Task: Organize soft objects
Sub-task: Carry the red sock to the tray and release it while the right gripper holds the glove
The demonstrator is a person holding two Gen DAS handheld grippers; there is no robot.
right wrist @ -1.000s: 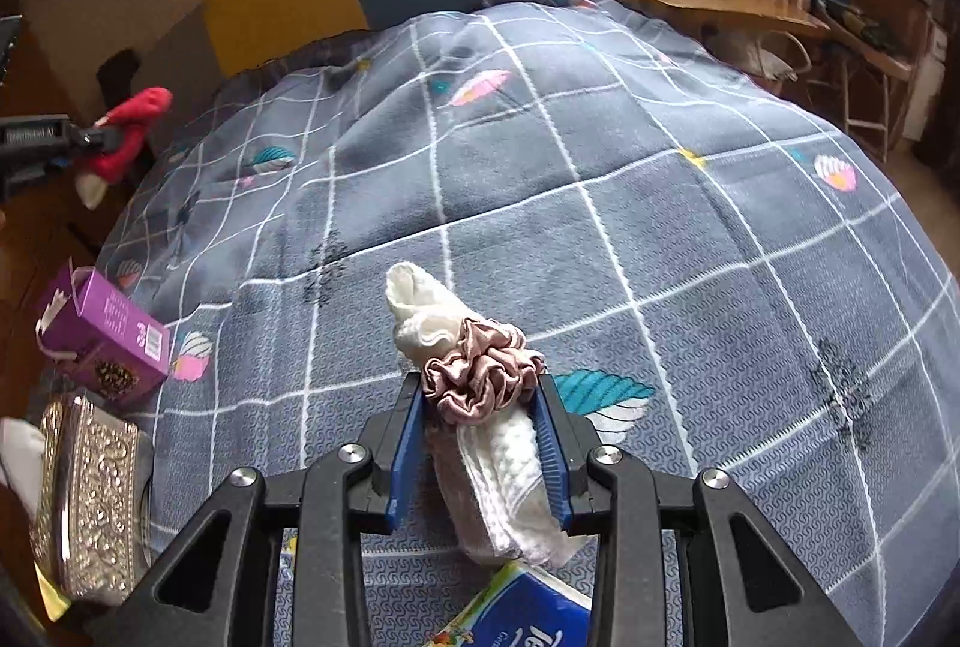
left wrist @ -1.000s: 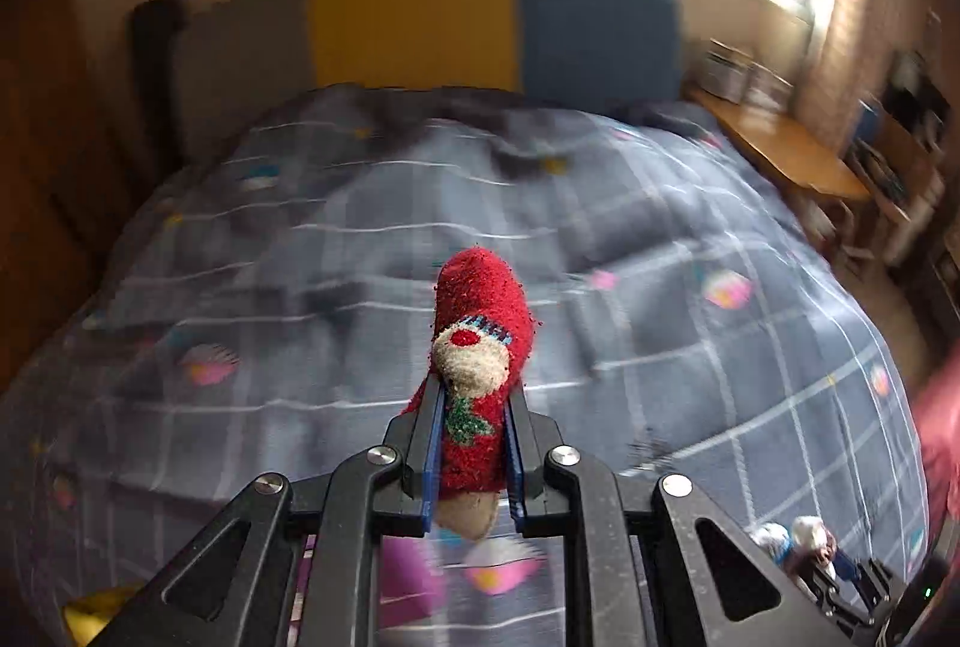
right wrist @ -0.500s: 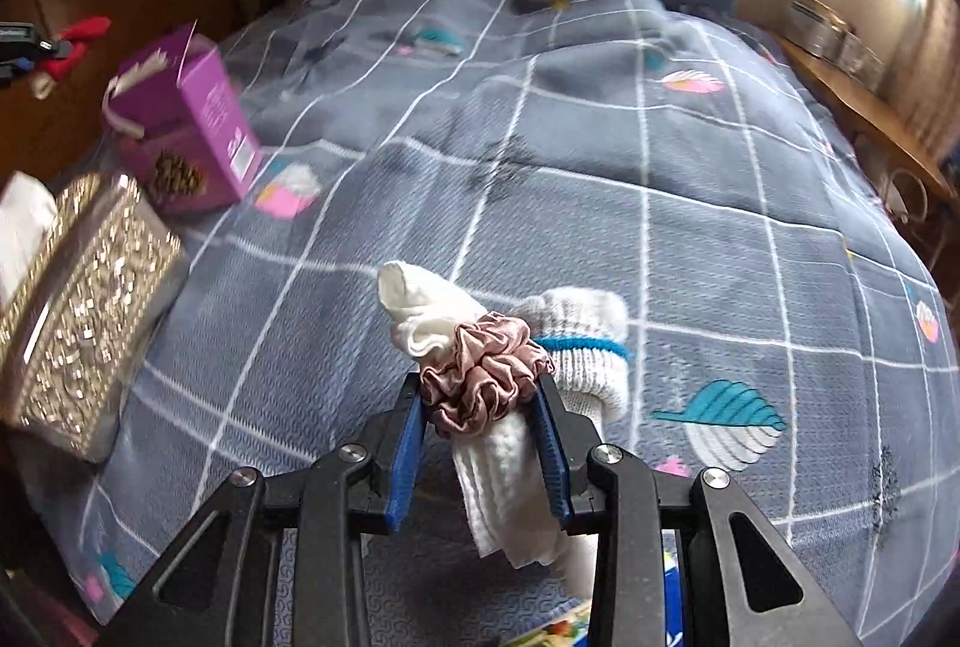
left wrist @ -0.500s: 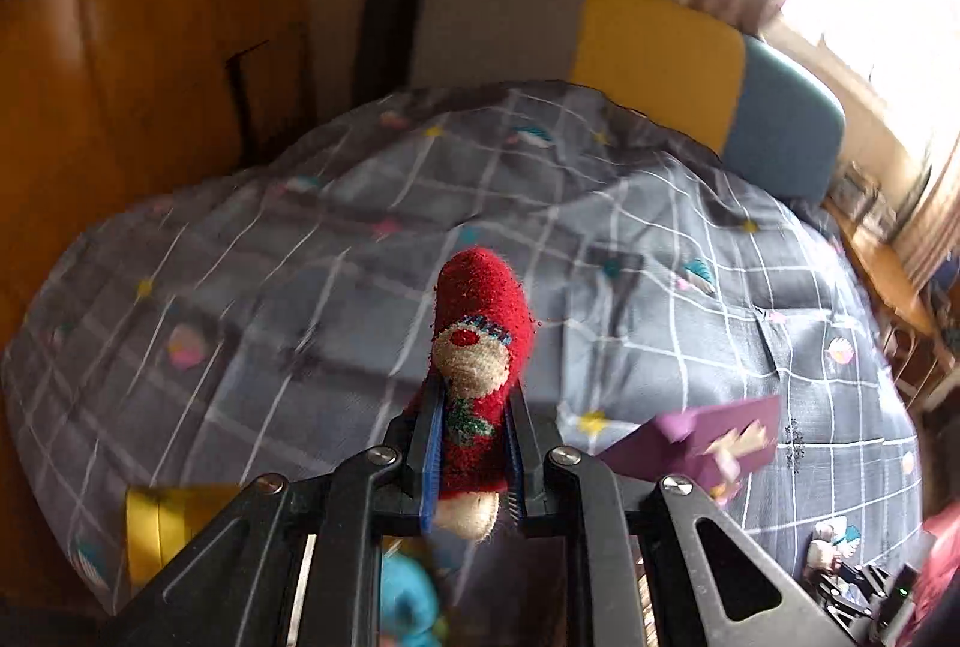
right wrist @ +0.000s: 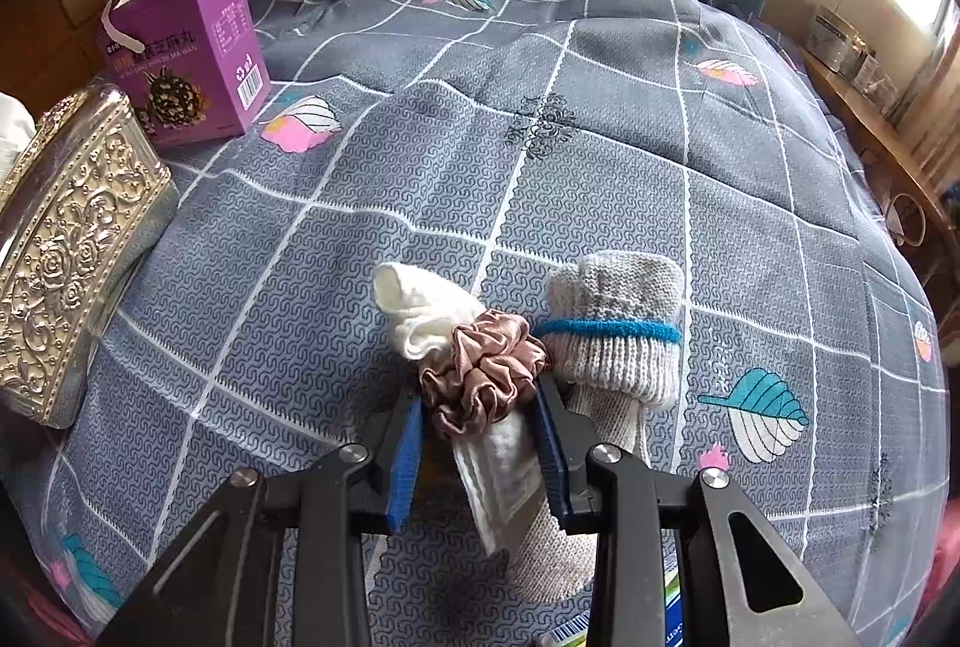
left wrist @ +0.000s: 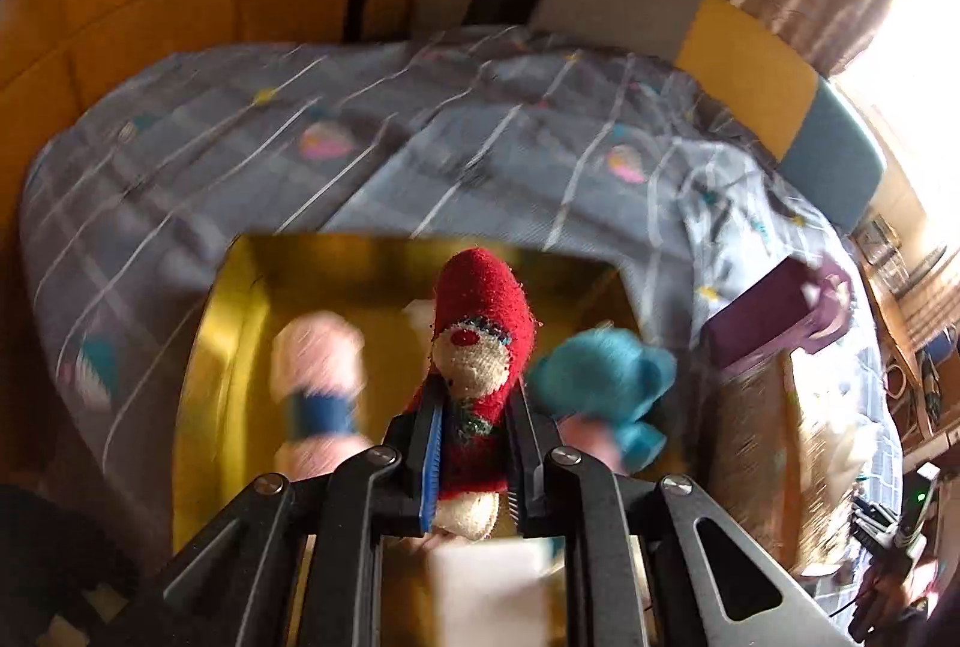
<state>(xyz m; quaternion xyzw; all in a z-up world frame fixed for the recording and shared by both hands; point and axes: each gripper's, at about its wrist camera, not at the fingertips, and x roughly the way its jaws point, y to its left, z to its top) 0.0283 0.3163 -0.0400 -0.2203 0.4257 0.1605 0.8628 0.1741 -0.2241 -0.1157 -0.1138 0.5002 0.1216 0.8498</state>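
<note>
**Q:** What do your fingers have right now?

**A:** My left gripper (left wrist: 471, 458) is clamped tight on a fuzzy red sock (left wrist: 480, 347) with a cream face patch and red nose, toe pointing away from me. My right gripper (right wrist: 480, 443) is closed partway around a white cloth roll (right wrist: 432, 311) banded by a satiny mauve scrunchie (right wrist: 483, 377).

**Q:** Which step is this?

**A:** I judge it as delivery. The red sock hangs over the gold box (left wrist: 234, 299), where a pink roll with a blue band (left wrist: 318, 377) and a teal plush piece (left wrist: 600, 377) already lie (view smeared, so details are doubtful).

**Q:** Next move?

**A:** Probably lower into the free middle of the box, then let go; the pile may cling to the pads.

**Q:** And the right side?

**A:** Just beside my bundle a grey ribbed knit sock (right wrist: 618, 323), banded in blue, rests on the checked quilt (right wrist: 600, 155). The embossed metal case (right wrist: 66, 239) and purple carton (right wrist: 192, 53) stand well apart, to the left.
</note>
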